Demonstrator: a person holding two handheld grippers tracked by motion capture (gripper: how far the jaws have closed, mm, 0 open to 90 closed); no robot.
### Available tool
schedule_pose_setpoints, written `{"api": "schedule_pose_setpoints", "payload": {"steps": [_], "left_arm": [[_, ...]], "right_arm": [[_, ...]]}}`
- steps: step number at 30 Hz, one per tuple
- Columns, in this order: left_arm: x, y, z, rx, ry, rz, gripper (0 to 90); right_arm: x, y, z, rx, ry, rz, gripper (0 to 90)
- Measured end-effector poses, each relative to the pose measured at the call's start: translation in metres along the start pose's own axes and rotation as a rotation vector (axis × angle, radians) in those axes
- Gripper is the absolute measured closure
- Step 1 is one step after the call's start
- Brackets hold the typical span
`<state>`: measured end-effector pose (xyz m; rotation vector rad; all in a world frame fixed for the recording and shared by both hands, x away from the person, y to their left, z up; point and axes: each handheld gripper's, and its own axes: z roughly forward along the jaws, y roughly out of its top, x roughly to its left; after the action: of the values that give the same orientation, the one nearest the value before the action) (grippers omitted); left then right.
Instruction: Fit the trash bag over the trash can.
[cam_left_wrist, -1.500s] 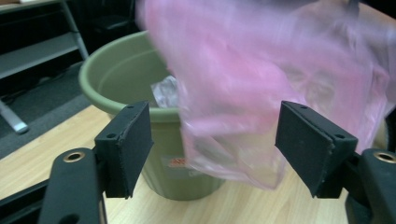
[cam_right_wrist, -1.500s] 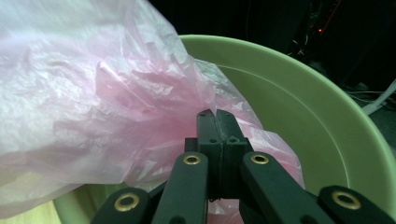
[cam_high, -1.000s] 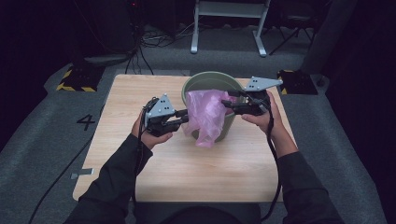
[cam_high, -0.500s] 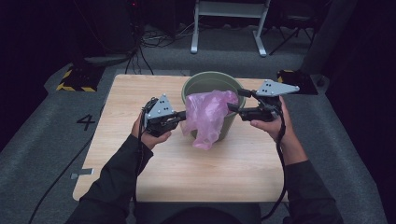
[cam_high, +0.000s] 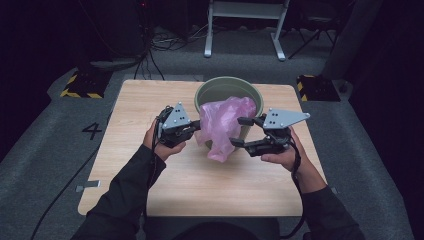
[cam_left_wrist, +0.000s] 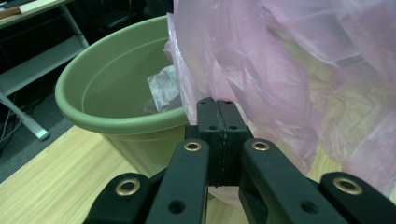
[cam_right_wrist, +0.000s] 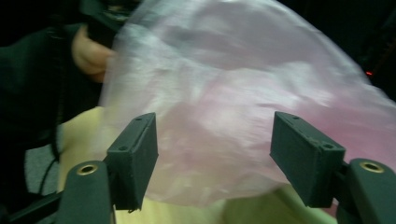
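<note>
A thin pink plastic bag (cam_high: 225, 125) hangs over the near rim of a green bucket (cam_high: 220, 87) on the wooden table (cam_high: 150, 100). My left gripper (cam_high: 198, 126) is shut on the bag's left edge; in the left gripper view its jaws (cam_left_wrist: 217, 126) stand pressed together on the pink film (cam_left_wrist: 280, 70) beside the bucket (cam_left_wrist: 116, 93). My right gripper (cam_high: 237, 132) is at the bag's right side, and its jaws have just been opening. In the right gripper view they (cam_right_wrist: 215, 149) stand wide apart, the bag (cam_right_wrist: 224, 93) bulging just beyond them, neither pad pressing on it.
A crumpled clear plastic sheet (cam_left_wrist: 163, 88) lies inside the bucket. The person's forearms come in from the table's near edge. Grey floor with cables and a white stand's legs (cam_high: 245, 30) lies beyond the far edge.
The right gripper let go of the bag, drew away to the right and toward the near side, and its jaws spread wider. The left gripper kept still. The bag slumped lower.
</note>
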<state>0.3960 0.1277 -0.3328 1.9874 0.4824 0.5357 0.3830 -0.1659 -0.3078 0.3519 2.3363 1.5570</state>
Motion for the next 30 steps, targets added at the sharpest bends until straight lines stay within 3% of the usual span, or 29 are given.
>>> {"api": "schedule_pose_setpoints", "payload": {"steps": [2,7,9,12,14,16,20,28,29,30], "left_arm": [[0.000,0.000,0.001,0.004,-0.001,0.000,90.0],[-0.001,-0.001,0.002,0.002,-0.002,0.003,90.0],[0.000,-0.001,0.002,0.002,-0.001,0.001,90.0],[0.002,-0.002,0.001,-0.001,-0.002,-0.005,90.0],[0.005,-0.004,-0.001,-0.003,-0.001,-0.013,90.0],[0.007,-0.006,-0.003,-0.008,0.004,-0.022,90.0],[0.013,-0.010,-0.008,-0.008,0.009,-0.034,90.0],[0.027,-0.017,-0.011,0.020,0.040,-0.057,89.9],[0.027,-0.017,-0.011,0.020,0.040,-0.057,88.2],[0.027,-0.017,-0.012,0.023,0.051,-0.063,75.9]], "right_arm": [[0.005,0.000,0.003,-0.001,0.033,-0.009,29.5],[0.012,-0.002,0.012,0.025,0.048,-0.028,27.3],[0.013,-0.004,0.018,0.051,-0.006,-0.053,43.0],[0.010,-0.007,0.020,0.079,-0.026,-0.058,74.3],[0.007,-0.008,0.017,0.072,-0.050,-0.050,85.1],[0.003,-0.010,0.011,0.055,-0.068,-0.031,89.9],[-0.003,-0.011,0.003,0.044,-0.096,-0.014,90.0],[-0.024,-0.024,-0.021,0.028,-0.160,0.076,90.0],[-0.024,-0.024,-0.021,0.028,-0.160,0.076,90.0],[-0.027,-0.026,-0.023,0.020,-0.160,0.097,90.0]]}}
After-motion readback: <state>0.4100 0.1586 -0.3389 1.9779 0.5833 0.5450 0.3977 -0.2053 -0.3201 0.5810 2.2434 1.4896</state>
